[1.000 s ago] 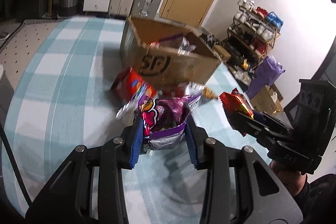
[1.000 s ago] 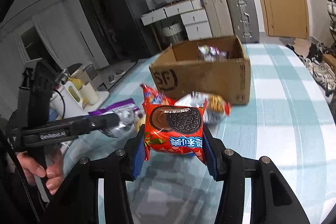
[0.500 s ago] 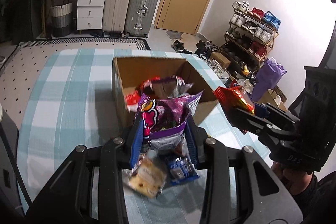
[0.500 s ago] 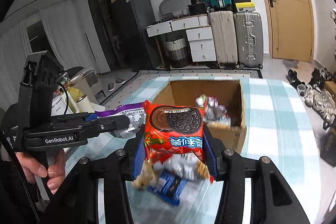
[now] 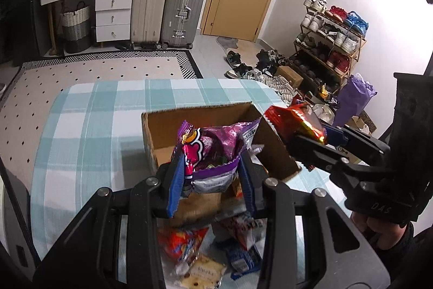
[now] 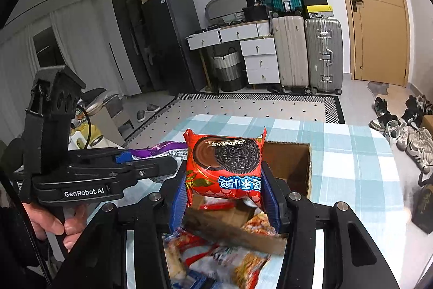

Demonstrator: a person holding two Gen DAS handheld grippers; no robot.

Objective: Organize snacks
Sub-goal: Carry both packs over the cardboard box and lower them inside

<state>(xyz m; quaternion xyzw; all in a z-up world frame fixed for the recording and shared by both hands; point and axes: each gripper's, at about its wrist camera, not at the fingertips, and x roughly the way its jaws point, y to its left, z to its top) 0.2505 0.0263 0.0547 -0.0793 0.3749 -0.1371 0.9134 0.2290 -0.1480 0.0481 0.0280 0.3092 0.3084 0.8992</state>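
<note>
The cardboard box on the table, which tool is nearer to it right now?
Neither clearly. The left tool holds its purple bag over the cardboard box, and the right tool holds its red cookie pack at the box's rim.

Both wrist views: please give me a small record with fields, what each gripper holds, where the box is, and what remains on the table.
left gripper: shut on purple snack bag
right gripper: shut on red Oreo pack
cardboard box: open, on the checked tablecloth, below both packs
loose snacks: several on the cloth, near side of the box
</note>
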